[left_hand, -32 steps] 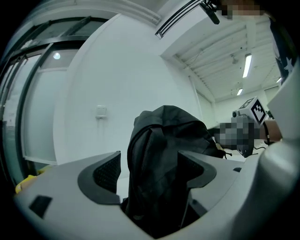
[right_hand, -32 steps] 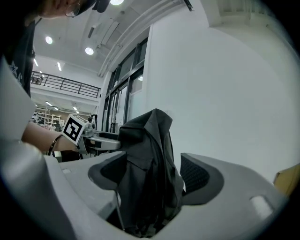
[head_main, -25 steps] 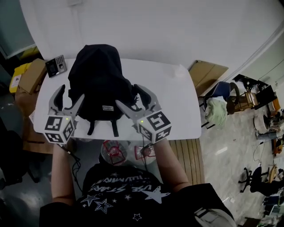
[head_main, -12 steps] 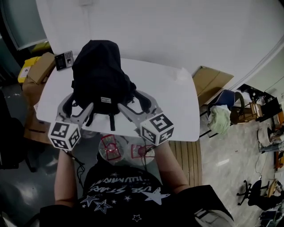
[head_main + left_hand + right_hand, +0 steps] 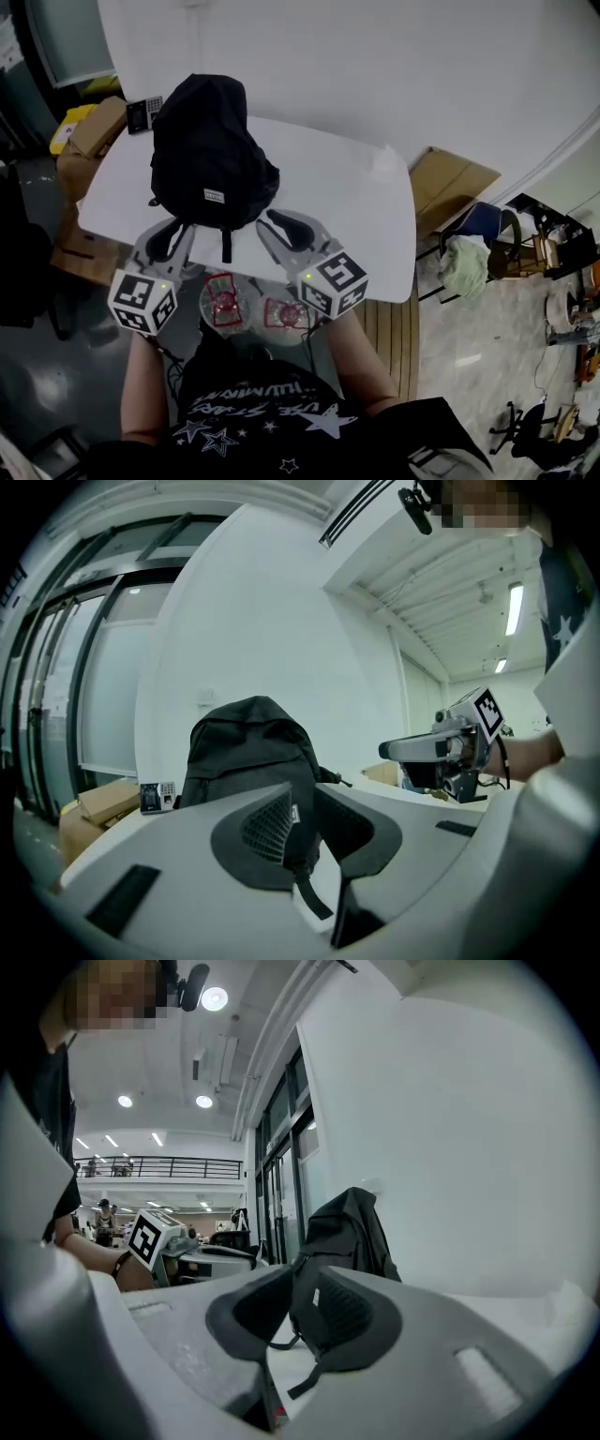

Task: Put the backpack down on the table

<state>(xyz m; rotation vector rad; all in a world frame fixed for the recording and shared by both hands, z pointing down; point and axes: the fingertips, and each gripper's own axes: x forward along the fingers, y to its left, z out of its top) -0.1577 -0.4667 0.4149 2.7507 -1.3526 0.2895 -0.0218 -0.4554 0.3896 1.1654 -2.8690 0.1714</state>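
A black backpack (image 5: 211,150) stands upright on the white table (image 5: 347,206), near its left part, with straps hanging toward the front edge. Both grippers hover at that front edge, clear of the bag. My left gripper (image 5: 175,228) is just below the bag's left corner, and its jaws are closing to a narrow slit with nothing between them. My right gripper (image 5: 274,220) is below the right corner, its jaws also closing on nothing. The left gripper view shows the backpack (image 5: 248,752) beyond the jaws, and the right gripper view shows the backpack (image 5: 352,1227) from its side.
A small keypad device (image 5: 143,114) lies at the table's far left corner. Cardboard boxes (image 5: 94,127) stand left of the table, flat cardboard (image 5: 455,183) to its right. A chair with cloth (image 5: 466,258) stands further right. Two round red-wired things (image 5: 225,302) sit below the front edge.
Both grippers have drawn back from the backpack's sides toward the person, and their wide-open jaws have narrowed. The backpack stays standing on the table.
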